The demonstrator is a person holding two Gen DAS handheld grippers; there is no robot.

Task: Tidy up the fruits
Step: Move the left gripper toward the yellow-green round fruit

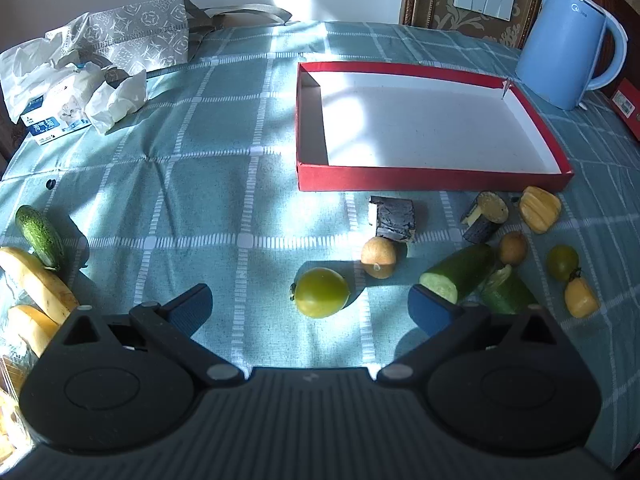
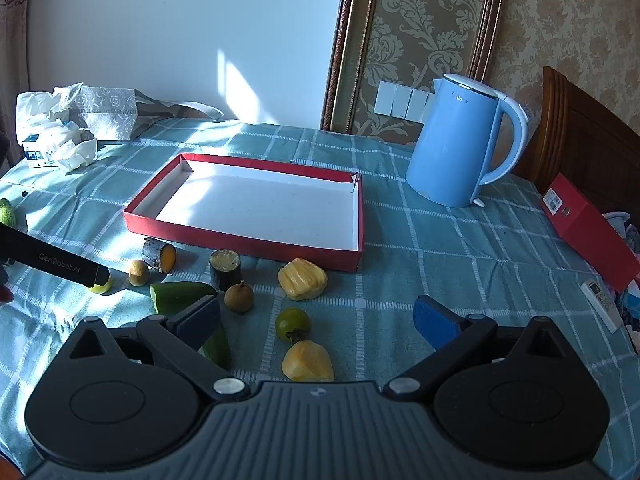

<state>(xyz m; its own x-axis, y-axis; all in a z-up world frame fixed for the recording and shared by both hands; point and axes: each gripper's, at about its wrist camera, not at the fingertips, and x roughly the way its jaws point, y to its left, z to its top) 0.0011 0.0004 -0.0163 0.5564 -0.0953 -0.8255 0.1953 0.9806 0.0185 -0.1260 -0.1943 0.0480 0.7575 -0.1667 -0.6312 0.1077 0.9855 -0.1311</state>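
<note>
On the checked teal tablecloth point(image 1: 224, 168), just ahead of the left gripper point(image 1: 310, 304), lies a round yellow-green tomato point(image 1: 321, 292) with a smooth, glossy skin and a small dark stalk end; it sits between the spread blue-padded fingers point(image 1: 192, 306), which are wide apart and hold nothing. Beyond it a tan, matte longan point(image 1: 378, 257) rests near a dark, rough-barked chunk of sugarcane point(image 1: 394, 219), and to the right are a cut cucumber piece point(image 1: 460, 274) with a pale, wet face, a second cane stub point(image 1: 486, 216), another longan point(image 1: 513, 247), a lumpy yellow jackfruit pod point(image 1: 540, 209), a smaller green tomato point(image 1: 563, 263) and a yellow piece point(image 1: 581, 298) that may be more jackfruit, though it is too small to be sure. A shallow red cardboard tray point(image 1: 316, 184) with a white inside stands behind the fruit, nothing in it. The right gripper point(image 2: 316, 320) hovers over its own patch of cloth, fingers also wide apart and bare, with a green tomato point(image 2: 293, 323) and a jackfruit pod point(image 2: 307, 362) between them. Farther back stand a smooth blue plastic kettle point(image 1: 568, 40), crumpled tissues point(image 1: 116, 100) and a patterned grey bag point(image 1: 140, 36); at the left edge lie a whole small cucumber point(image 1: 40, 236) and pale yellow slices point(image 1: 36, 284).
</note>
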